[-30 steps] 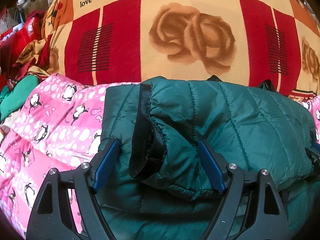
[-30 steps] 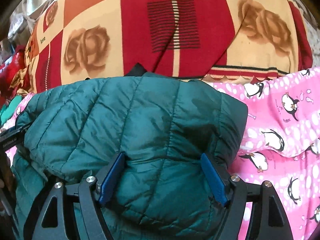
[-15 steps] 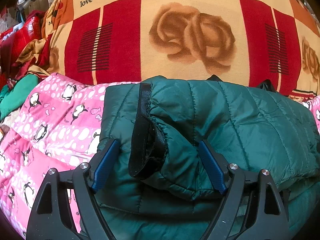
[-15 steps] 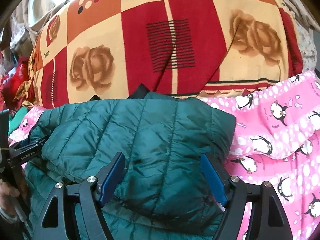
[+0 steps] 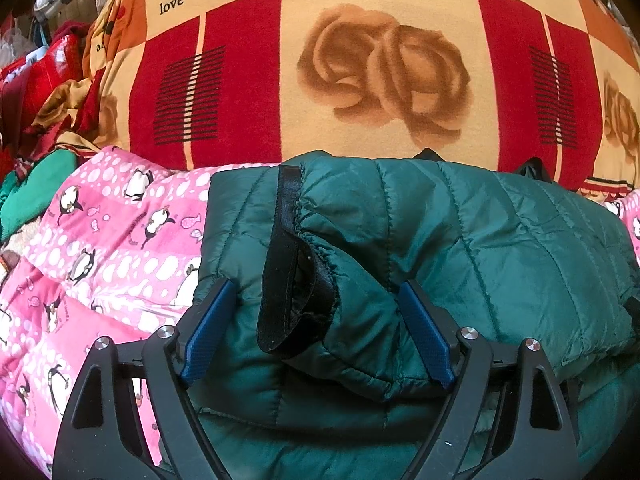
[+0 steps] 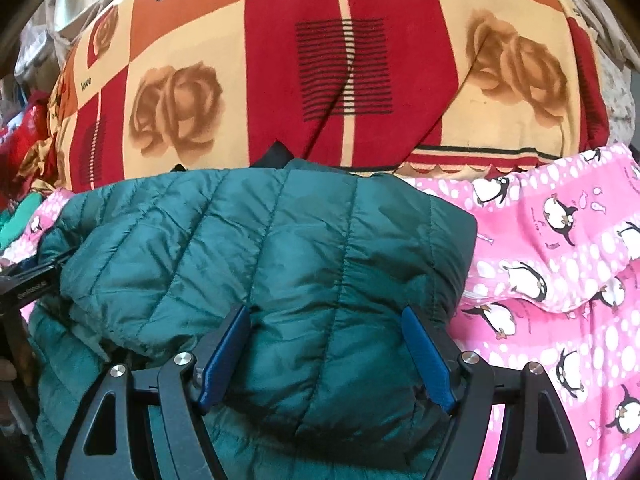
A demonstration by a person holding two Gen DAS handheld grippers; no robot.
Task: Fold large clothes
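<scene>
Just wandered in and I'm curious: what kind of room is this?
Probably a bedroom at home: a green puffer jacket lies on a pink penguin quilt, with a rose-patterned blanket heaped behind.

A pink quilted cover (image 5: 116, 248) printed with penguins, fish and white spots is seen spread across the lower left of the left wrist view and again at the right of the right wrist view (image 6: 560, 264). Behind it, a large blanket (image 5: 360, 80) in red, orange and cream squares is draped, bearing brown rose motifs, black striped panels and the word "love". At the far left edge, a heap of red and gold fabric (image 5: 52, 92) and a green cloth (image 5: 36, 196) are noted, with a pale cluttered object in the upper left corner too blurred to be identified.
</scene>
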